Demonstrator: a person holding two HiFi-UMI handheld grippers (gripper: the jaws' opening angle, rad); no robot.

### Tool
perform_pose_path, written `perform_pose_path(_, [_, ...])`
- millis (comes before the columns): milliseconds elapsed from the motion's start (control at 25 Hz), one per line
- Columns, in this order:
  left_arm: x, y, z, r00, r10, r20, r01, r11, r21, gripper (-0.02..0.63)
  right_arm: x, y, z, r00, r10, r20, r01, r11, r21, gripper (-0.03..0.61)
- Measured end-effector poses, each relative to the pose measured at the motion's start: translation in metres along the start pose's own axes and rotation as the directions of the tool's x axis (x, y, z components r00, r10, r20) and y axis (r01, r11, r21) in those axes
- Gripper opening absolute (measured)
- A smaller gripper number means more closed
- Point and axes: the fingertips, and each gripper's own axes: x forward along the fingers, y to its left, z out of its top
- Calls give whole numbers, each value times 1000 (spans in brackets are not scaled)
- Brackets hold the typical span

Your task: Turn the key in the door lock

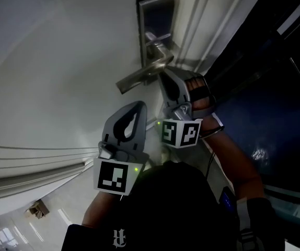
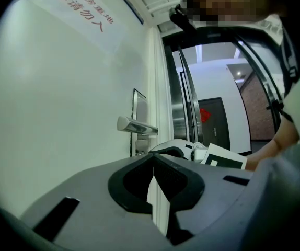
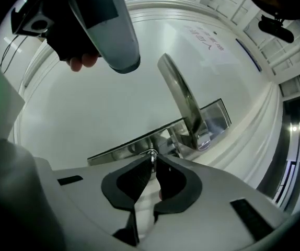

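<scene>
Pinching small metal key (image 3: 151, 155): right gripper (image 3: 153, 162) | left gripper (image 2: 153, 157): clenched, empty | lever handle (image 3: 182, 95): shiny metal

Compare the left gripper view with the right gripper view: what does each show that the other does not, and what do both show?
Only the left gripper view: the left gripper's own jaws seen end-on, together with nothing between them, and a dark far door beyond the near door's edge.
Only the right gripper view: the key, pinched between the right gripper's jaws at the lock plate.
Both: the white door, its lever handle and the lock plate.
</scene>
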Motion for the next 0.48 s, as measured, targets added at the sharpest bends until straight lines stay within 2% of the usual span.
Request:
perform_pose_path(80, [1,4,2,1000,14,9,-14,1000,4,8,4,-1,2,1000,-2,5,1,997,72,25])
perform_pose_path(160, [1,6,3,1000,18,12,-18,1000,9,8,3,0,1,1000,27,-1,-26,978,206,25])
perform_pose_path(200, [0,6,3,1000,17,11,-17,1000,10,8,2,1,0,999,47,-3,-45,955,292,23])
perform_pose_path(280, [1,5,2,1000,17,10,-17,1000,11,8,1,-1,-3,996,87,5,-79,882,464,23])
perform_pose_path(320, [1,4,1,1000,16,9,-16,1000,11,8,1,-2,-4,994,105,14,-95,833,546,23])
perform_pose_path(360, [2,3,1,1000,15,8,-16,1000,12,8,1,-3,-4,992,122,28,-113,770,628,23])
perform_pose_path(400, [2,2,1,1000,15,7,-15,1000,12,8,1,-4,-5,989,139,46,-131,693,709,21])
perform_pose_path(480, [3,2,1,1000,14,4,-14,1000,15,8,2,-5,-8,982,166,89,-163,512,844,21])
